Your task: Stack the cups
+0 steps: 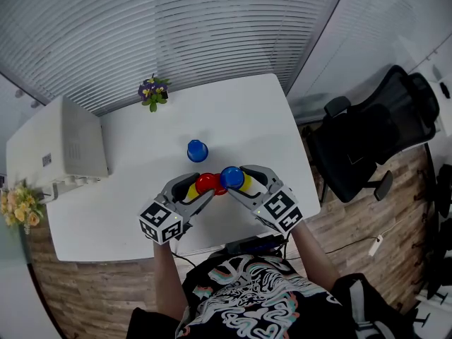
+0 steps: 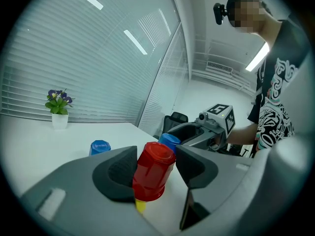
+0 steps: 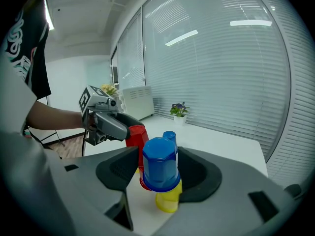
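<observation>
Two grippers are held tip to tip over the near middle of the white table (image 1: 240, 111). The left gripper (image 2: 154, 157) is clamped on a tilted red cup (image 2: 153, 168), and a yellow cup (image 2: 140, 205) can be seen peeking out under its rim. The right gripper (image 3: 158, 156) is closed on a blue cup (image 3: 160, 166) that is fitted over another yellow cup (image 3: 168, 200). A second blue cup (image 1: 197, 150) is stood upside down on its own, a bit farther out.

Room-wise, slatted blinds (image 1: 176, 27) are run along the far side. A white cabinet (image 1: 60, 143) is butted against the table's left edge, and a little potted flower (image 1: 152, 92) is parked near the far edge. A black office chair (image 1: 374, 140) is set just off the right edge, on wood flooring (image 1: 395, 210).

Open tabletop is left far and right of the lone cup, plus a strip to the left of the grippers. The near edge is found right under the grippers.
</observation>
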